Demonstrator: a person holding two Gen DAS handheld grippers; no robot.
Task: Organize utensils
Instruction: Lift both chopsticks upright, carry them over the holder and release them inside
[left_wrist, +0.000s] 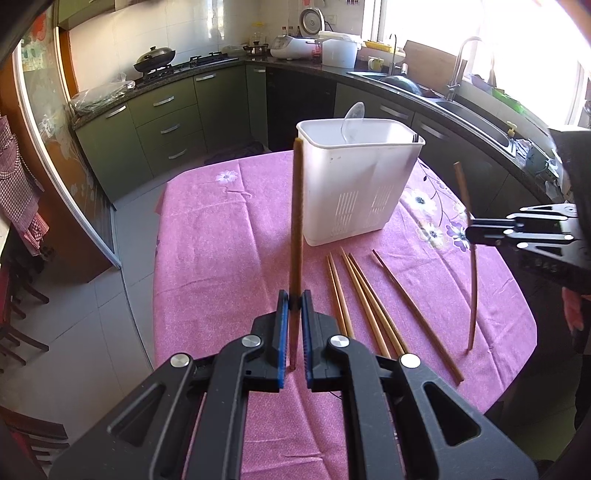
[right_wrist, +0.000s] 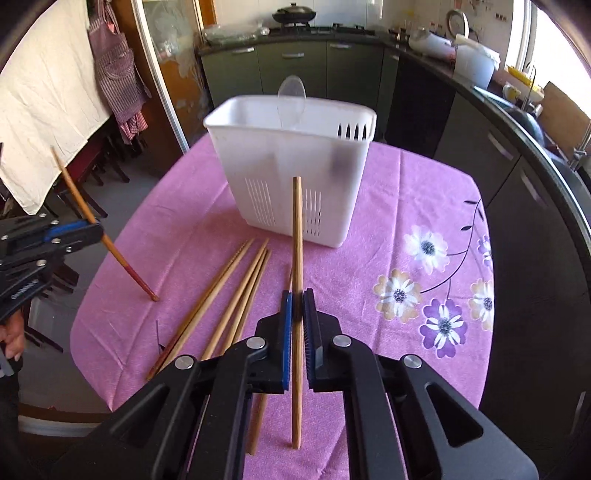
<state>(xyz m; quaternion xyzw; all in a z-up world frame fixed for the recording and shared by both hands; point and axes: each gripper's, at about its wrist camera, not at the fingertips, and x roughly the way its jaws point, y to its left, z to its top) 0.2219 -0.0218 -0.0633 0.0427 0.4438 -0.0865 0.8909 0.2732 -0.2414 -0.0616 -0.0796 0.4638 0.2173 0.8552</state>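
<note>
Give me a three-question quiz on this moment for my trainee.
1. True or false: the left claw and the right claw each grip one chopstick.
2. How many chopsticks lie loose on the tablecloth? A) two B) five C) eight
3. What already stands in the white caddy?

Key
1. True: left chopstick, right chopstick.
2. B, the loose chopsticks.
3. A clear spoon.

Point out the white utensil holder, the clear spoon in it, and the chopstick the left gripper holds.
white utensil holder (left_wrist: 354, 184): left wrist view, front wall.
clear spoon (right_wrist: 291, 94): right wrist view, bowl.
chopstick (left_wrist: 296, 221): left wrist view, mid-shaft.
</note>
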